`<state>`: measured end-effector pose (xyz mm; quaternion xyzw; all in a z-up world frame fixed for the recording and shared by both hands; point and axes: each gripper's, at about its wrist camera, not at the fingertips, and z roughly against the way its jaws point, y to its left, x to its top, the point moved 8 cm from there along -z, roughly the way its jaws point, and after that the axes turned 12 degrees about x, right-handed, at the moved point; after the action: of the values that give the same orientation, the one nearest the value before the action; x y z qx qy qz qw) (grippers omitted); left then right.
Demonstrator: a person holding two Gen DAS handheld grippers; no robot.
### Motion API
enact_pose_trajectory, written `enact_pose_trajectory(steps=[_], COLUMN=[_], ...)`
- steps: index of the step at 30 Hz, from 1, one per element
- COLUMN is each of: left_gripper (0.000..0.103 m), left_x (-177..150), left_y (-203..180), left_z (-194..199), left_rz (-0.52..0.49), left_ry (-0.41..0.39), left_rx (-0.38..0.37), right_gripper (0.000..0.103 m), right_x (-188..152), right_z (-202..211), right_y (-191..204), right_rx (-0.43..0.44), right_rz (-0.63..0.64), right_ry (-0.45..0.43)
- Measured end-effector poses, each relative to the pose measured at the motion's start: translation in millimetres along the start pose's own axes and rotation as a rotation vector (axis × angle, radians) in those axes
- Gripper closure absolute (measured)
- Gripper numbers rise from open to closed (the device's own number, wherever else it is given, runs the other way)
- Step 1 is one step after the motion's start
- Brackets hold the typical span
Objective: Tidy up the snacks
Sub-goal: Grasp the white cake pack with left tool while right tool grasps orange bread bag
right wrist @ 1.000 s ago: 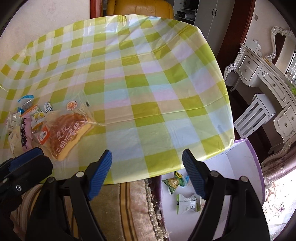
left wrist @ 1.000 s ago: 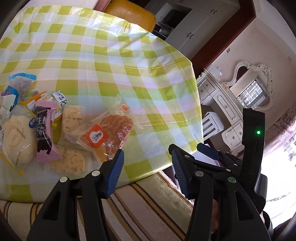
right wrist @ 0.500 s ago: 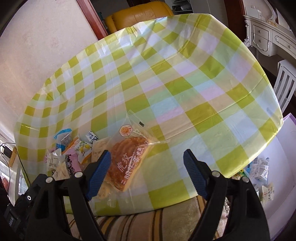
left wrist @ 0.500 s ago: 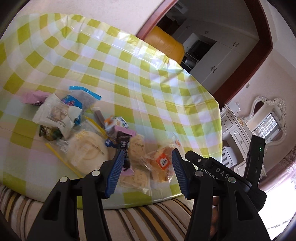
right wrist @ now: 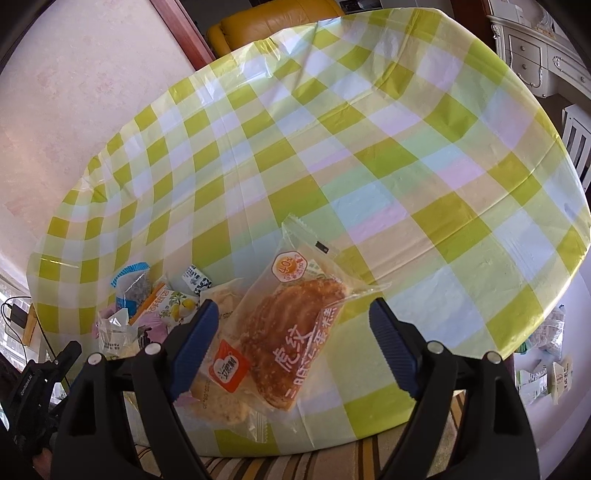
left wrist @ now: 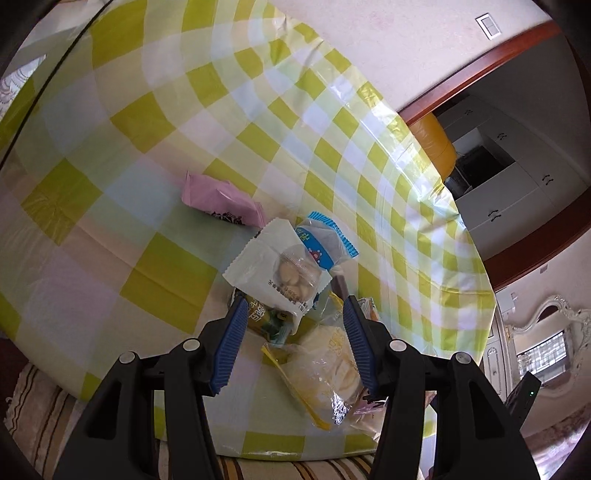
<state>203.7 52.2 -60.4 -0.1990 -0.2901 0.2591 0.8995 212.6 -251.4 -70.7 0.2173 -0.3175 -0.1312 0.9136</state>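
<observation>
A pile of wrapped snacks lies near the front edge of a round table with a green checked cloth [left wrist: 155, 122]. My left gripper [left wrist: 293, 345] is open and empty, its jaws either side of a white cookie packet [left wrist: 275, 266], a green packet [left wrist: 266, 317] and a clear bag with a pale bun [left wrist: 325, 373]. A pink packet [left wrist: 221, 201] lies further back. My right gripper [right wrist: 291, 349] is open and empty, hovering over a large clear bag with a brown cake [right wrist: 291, 328]. Small packets [right wrist: 173, 302] lie to its left.
A white box with a purple rim holds several snack packets [right wrist: 543, 365] on the floor at the right. A striped rug [left wrist: 37, 406] lies under the table. A yellow chair [right wrist: 273, 18] stands behind the table. The left gripper's body [right wrist: 33, 384] shows at the lower left.
My left gripper swung left and closer to the pile, now over the white cookie packet. My right gripper moved in closer over the brown cake bag. Both stayed open.
</observation>
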Motion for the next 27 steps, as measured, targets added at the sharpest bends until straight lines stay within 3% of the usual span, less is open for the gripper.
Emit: enact_pose_trajectory(steps=[2,5,18,24,27], left_gripper=[0.049,0.035,0.032,0.033,0.040], left_x=[-1,1,26,25,22], left_y=[-3,-4,-28,-32,-34], left_z=[-7,-17,-44,-54,-57], left_rz=[0.010,0.021,-0.045,-0.153,-0.239], left_ry=[0.027,0.046,0.007,-0.018,-0.037], left_rx=[-0.008,0.016,0.108,0.229,0.303], right_gripper=[0.020,0.020,0.020,0.020,0.020], right_x=[-1,-3,-11,-11,-12], right_z=[-5,-12,-32,-35,-37], right_y=[-1,-2,-6,-6,-4], right_rx=[-0.004,-0.005,-0.015,-0.034,-0.056], right_rz=[-0.003,-0.010,-0.004,0.010,0.039], right_ry=[0.013,0.032,0.094,0.098,0.109])
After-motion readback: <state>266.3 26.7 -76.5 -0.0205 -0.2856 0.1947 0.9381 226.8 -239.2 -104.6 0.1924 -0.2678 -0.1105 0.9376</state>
